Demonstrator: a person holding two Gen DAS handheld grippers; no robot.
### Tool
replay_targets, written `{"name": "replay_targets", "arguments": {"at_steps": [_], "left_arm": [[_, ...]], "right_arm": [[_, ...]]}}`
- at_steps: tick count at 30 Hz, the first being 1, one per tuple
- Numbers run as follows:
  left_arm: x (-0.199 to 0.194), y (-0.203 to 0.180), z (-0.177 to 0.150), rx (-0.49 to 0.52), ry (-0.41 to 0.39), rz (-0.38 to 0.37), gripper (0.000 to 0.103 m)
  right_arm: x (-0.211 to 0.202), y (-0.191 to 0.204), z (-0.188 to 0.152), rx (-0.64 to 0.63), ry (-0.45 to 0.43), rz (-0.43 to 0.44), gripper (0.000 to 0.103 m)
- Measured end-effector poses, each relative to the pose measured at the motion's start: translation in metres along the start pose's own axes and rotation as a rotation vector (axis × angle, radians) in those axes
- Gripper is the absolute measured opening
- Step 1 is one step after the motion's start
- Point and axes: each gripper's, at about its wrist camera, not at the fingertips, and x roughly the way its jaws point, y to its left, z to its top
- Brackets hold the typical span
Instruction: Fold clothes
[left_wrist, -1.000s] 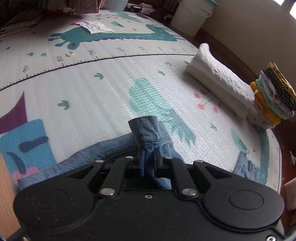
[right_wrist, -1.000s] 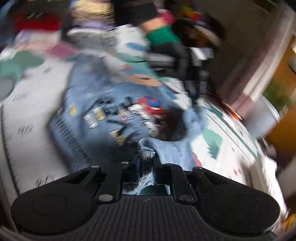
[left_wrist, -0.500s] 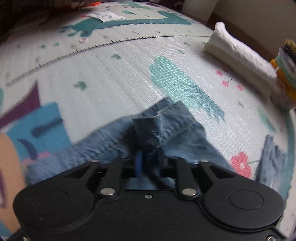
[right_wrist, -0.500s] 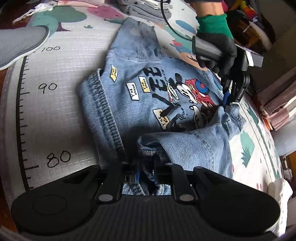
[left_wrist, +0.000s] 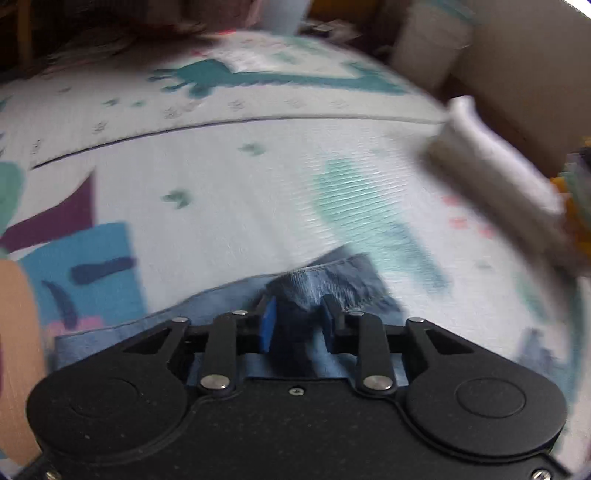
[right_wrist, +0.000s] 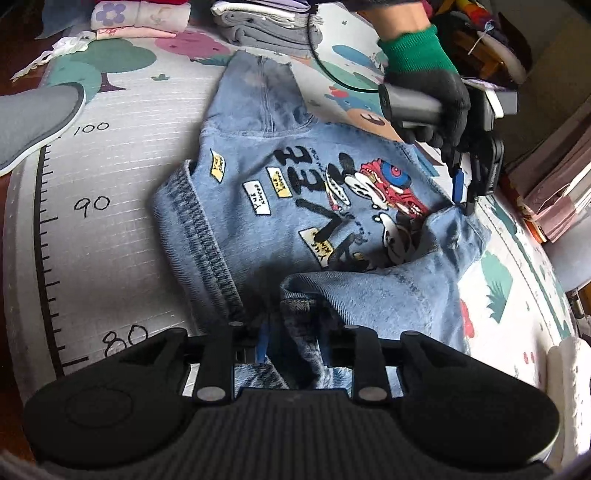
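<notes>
Patterned play mat (right_wrist: 110, 236) with printed ruler numbers serves as the work surface. Denim jacket (right_wrist: 280, 206) lies back-up on it, cartoon print showing, one side folded inward. Right gripper (right_wrist: 295, 338): jaws opening, folded denim edge between the parted fingers, no pinch evident. Left gripper (right_wrist: 466, 192) (held by a gloved hand (right_wrist: 428, 107)) stands at the fold's far corner, jaws parted, cloth between, apparently released. Folded clothes (right_wrist: 266, 22) stacked beyond.

The left gripper (left_wrist: 297, 325) is hanging over the play mat (left_wrist: 229, 177), jaws standing apart with a denim cuff (left_wrist: 325, 280) bunching between them; everything's blurring.
</notes>
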Motion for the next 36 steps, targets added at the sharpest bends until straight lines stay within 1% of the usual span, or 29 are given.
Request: {"name": "replay_targets", "arguments": {"at_steps": [1,2,3,6,8,9,11,12,14,15,17,18,19,21,22,24,26,28,29,30,31,32,33,34,36], "left_arm": [[-0.001,0.002,0.001,-0.034,-0.009,0.003,0.027],[-0.006,0.001,0.003,-0.037,-0.028,0.019,0.027],[-0.013,-0.003,0.004,-0.006,-0.048,0.029,0.027],[-0.031,-0.020,0.003,0.148,-0.090,0.009,0.027],[-0.035,-0.029,-0.003,0.187,-0.070,-0.074,0.027],[-0.033,-0.032,-0.008,0.208,-0.047,-0.107,0.027],[-0.011,-0.035,-0.018,0.236,0.085,-0.076,0.027],[-0.006,-0.036,-0.025,0.260,0.105,-0.049,0.025],[-0.008,-0.056,-0.019,0.327,0.130,0.014,0.026],[-0.015,-0.072,-0.014,0.385,0.118,0.007,0.026],[-0.033,-0.109,-0.003,0.492,0.113,-0.107,0.028],[-0.036,-0.130,0.002,0.516,0.137,-0.160,0.037],[-0.035,-0.148,0.004,0.521,0.164,-0.214,0.052],[-0.029,-0.184,0.003,0.528,0.208,-0.322,0.054],[-0.020,-0.203,0.000,0.537,0.228,-0.351,0.054],[0.005,-0.238,-0.012,0.592,0.294,-0.367,0.054],[0.035,-0.271,-0.026,0.695,0.361,-0.338,0.054],[0.055,-0.293,-0.039,0.791,0.406,-0.319,0.054],[0.061,-0.298,-0.043,0.806,0.416,-0.319,0.054],[0.069,-0.301,-0.045,0.793,0.428,-0.305,0.053],[0.075,-0.305,-0.046,0.774,0.451,-0.289,0.052],[0.077,-0.308,-0.048,0.793,0.448,-0.282,0.052],[0.076,-0.313,-0.051,0.838,0.437,-0.285,0.018],[0.073,-0.313,-0.052,0.855,0.439,-0.295,0.002],[0.057,-0.307,-0.050,0.858,0.399,-0.322,0.002]], "right_arm": [[0.000,0.000,-0.001,0.005,0.000,0.001,0.030],[0.001,0.000,-0.001,0.008,-0.002,0.001,0.030],[0.001,0.000,-0.001,0.010,-0.002,0.000,0.030],[0.000,0.000,-0.001,0.015,-0.003,-0.003,0.030],[-0.001,0.000,0.000,0.020,-0.007,-0.012,0.029],[-0.003,-0.001,0.001,0.027,-0.015,-0.018,0.029],[-0.006,-0.002,0.001,0.046,-0.030,-0.014,0.030],[-0.005,-0.002,0.001,0.047,-0.021,-0.007,0.031],[0.000,-0.002,0.000,0.042,-0.007,0.008,0.032],[0.002,-0.003,0.000,0.046,-0.005,0.016,0.032],[0.003,-0.006,0.001,0.063,-0.001,0.027,0.032],[0.003,-0.006,0.001,0.069,-0.002,0.027,0.032],[0.003,-0.006,0.000,0.072,-0.006,0.026,0.032],[0.003,-0.005,-0.001,0.078,-0.012,0.022,0.032],[0.003,-0.005,-0.002,0.081,-0.014,0.022,0.032],[0.003,-0.004,-0.004,0.086,-0.023,0.017,0.032],[0.002,-0.003,-0.005,0.091,-0.032,0.009,0.032],[0.002,-0.002,-0.006,0.095,-0.037,0.000,0.032],[0.002,-0.001,-0.006,0.097,-0.039,-0.005,0.032],[0.002,0.000,-0.007,0.096,-0.042,-0.008,0.032],[0.002,0.000,-0.007,0.093,-0.044,-0.009,0.032],[0.002,0.000,-0.007,0.091,-0.046,-0.010,0.032],[0.002,0.000,-0.007,0.091,-0.047,-0.010,0.032],[0.002,0.000,-0.007,0.090,-0.048,-0.010,0.032],[0.002,0.001,-0.008,0.087,-0.051,-0.014,0.032]]}}
